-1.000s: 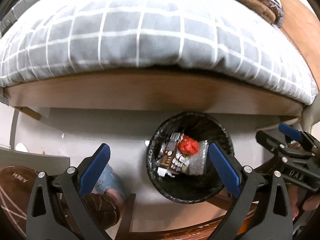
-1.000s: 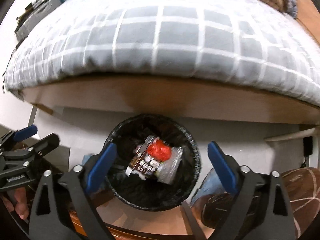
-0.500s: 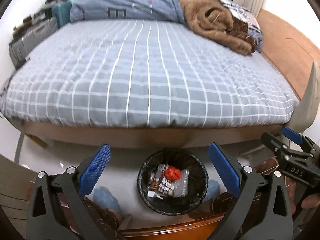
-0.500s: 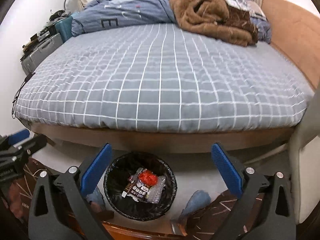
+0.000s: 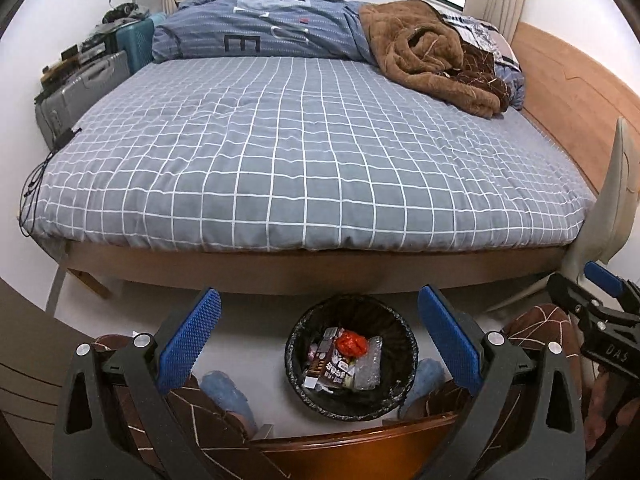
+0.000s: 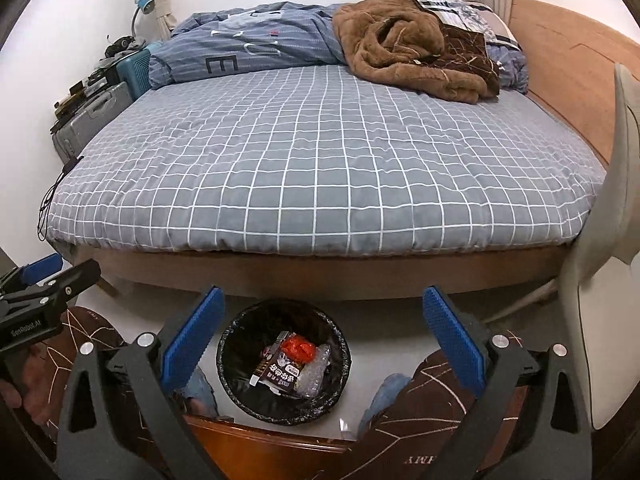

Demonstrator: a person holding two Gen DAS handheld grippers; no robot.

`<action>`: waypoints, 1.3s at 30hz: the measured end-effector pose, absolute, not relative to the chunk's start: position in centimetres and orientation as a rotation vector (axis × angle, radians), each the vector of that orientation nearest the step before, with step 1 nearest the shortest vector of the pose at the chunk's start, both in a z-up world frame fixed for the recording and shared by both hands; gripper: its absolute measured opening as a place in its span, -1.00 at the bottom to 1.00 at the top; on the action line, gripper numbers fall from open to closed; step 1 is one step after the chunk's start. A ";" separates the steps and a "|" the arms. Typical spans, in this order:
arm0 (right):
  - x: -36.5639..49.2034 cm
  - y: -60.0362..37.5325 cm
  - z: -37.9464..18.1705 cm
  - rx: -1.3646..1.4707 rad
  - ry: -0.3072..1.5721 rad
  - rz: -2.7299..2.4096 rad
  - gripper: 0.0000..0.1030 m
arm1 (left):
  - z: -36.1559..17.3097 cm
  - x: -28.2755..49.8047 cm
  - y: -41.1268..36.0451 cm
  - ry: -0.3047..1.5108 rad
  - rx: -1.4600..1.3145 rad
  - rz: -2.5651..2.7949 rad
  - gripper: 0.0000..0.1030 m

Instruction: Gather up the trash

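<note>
A wide bed (image 5: 312, 160) with a brown wooden frame carried a grey quilt with a white grid pattern (image 6: 320, 168) that covered the mattress up to its near edge. At the far edge lay a bunched blue striped duvet with large printed letters (image 5: 264, 36). Toward the far right corner a crumpled brown fleece blanket (image 5: 424, 60) rested on the quilt, touching the duvet. Below the bed's near edge, the pale floor (image 5: 256, 320) carried a round bin lined with a black plastic bag (image 5: 352, 360), which held wrappers and a red crumpled piece.
</note>
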State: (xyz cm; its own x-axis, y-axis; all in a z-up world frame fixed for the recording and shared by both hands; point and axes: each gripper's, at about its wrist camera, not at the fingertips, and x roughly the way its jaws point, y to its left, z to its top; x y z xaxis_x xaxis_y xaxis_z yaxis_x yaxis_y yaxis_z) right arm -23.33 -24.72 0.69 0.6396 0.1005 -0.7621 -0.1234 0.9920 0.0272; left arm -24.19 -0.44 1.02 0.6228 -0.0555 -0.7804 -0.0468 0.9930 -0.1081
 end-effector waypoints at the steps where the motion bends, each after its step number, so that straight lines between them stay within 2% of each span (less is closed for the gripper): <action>1: -23.3 -24.8 0.7 -0.029 0.867 0.125 0.85 | 1.0 -24.2 -0.4 0.901 -0.121 -0.003 0.89; 39: -23.1 -23.9 0.6 -0.020 0.883 0.125 0.85 | 0.6 -23.9 -0.7 0.918 -0.093 0.019 0.89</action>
State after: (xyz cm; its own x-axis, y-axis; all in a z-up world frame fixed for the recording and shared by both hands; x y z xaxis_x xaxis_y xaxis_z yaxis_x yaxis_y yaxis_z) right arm -23.09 -23.95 0.64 0.6283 0.1007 -0.7714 -0.1168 0.9926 0.0344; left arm -23.92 -0.71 0.63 0.6073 -0.0231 -0.7942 -0.0565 0.9958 -0.0721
